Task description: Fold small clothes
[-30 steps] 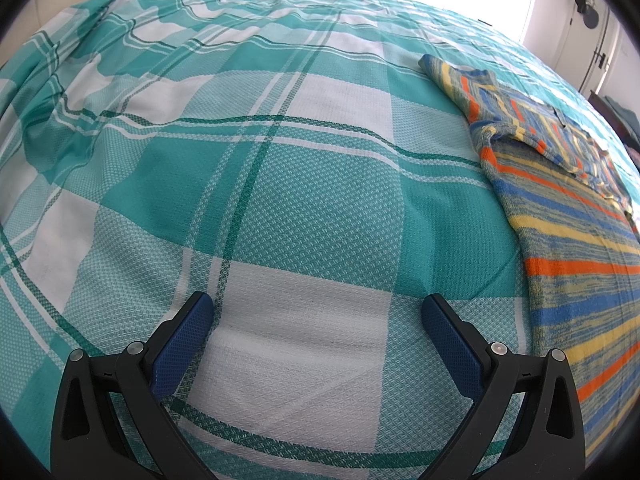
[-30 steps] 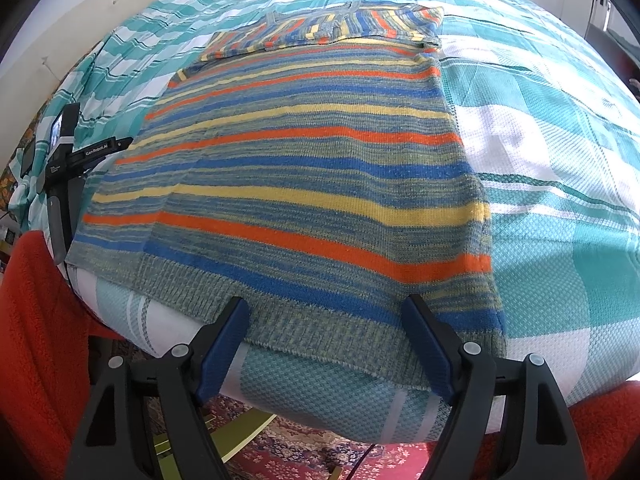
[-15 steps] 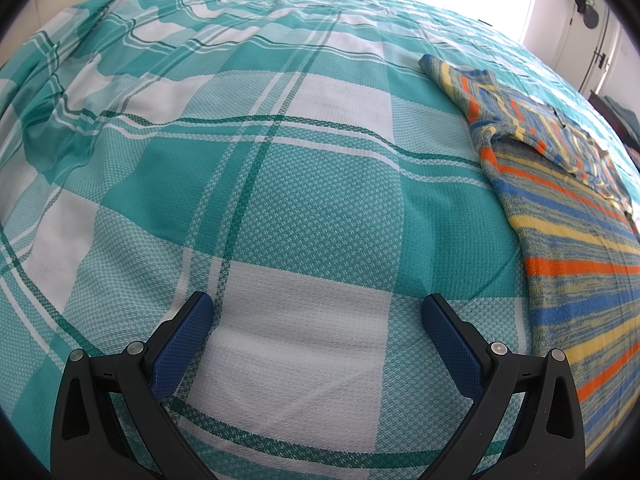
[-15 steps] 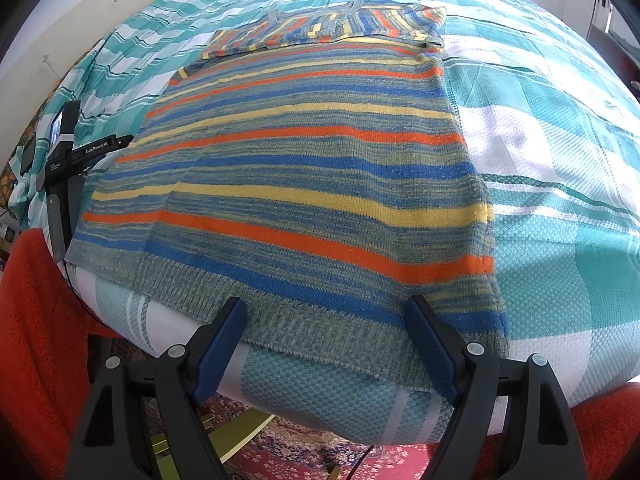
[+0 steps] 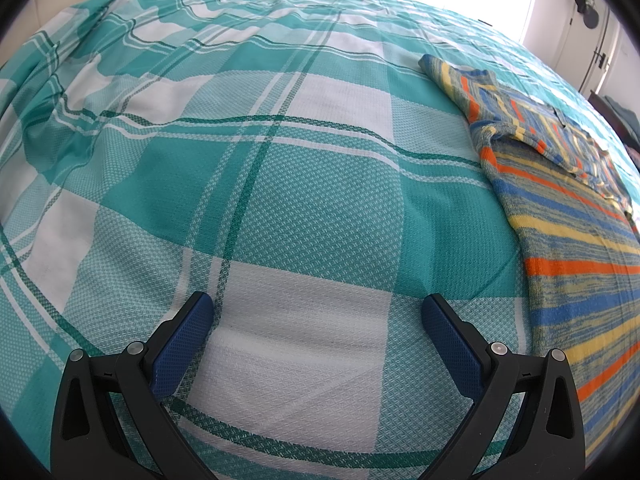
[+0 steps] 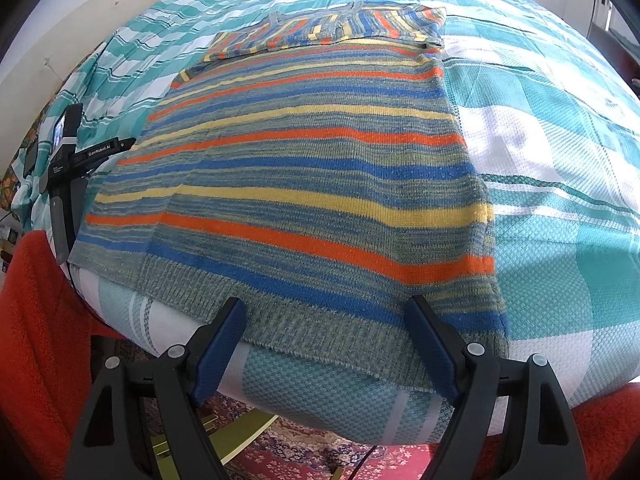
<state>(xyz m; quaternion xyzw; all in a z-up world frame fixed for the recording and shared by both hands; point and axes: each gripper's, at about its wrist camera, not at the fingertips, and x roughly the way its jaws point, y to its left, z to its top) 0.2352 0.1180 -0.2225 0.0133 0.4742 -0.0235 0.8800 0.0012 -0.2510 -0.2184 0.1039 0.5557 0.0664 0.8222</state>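
Note:
A striped knit sweater [image 6: 320,168] in blue, orange, yellow and grey-green lies flat on the bed, its sleeves folded across the far end. Its ribbed hem [image 6: 320,332] hangs at the near bed edge. My right gripper [image 6: 328,312] is open, its jaws straddling the hem just above it, holding nothing. The sweater also shows at the right of the left wrist view [image 5: 568,240]. My left gripper [image 5: 316,312] is open and empty over bare bedspread, to the left of the sweater. It shows from the side in the right wrist view [image 6: 68,168].
The bed is covered by a teal and white plaid bedspread [image 5: 240,160]. Red fabric [image 6: 36,320] lies at the bed's near edge on both sides. A patterned rug [image 6: 304,448] is on the floor below. A white wall and door [image 5: 568,8] stand behind the bed.
The right gripper has edged slightly forward toward the hem. The left gripper has not visibly moved.

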